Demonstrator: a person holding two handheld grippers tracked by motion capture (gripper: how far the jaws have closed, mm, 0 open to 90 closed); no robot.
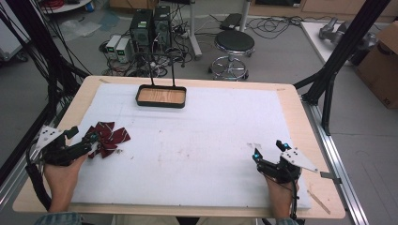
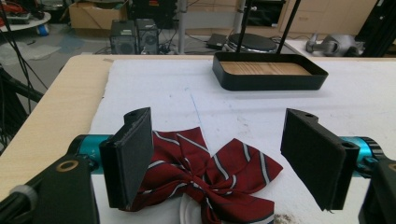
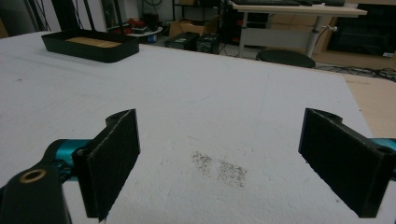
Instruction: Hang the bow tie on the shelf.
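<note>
In the left gripper view, the left gripper (image 2: 219, 158) hangs just over the red striped bow tie (image 2: 205, 179), its 2 fingers (image 2: 128, 156) spread wide to either side of it, gripping nothing. The bow lies on the white pad near the table's (image 1: 291, 91) left edge, well apart from the black tray (image 1: 161, 96). It looks light, soft and floppy; the knotted centre seems the firmest hold. The right gripper (image 1: 267, 152) rests wide open, empty.
</note>
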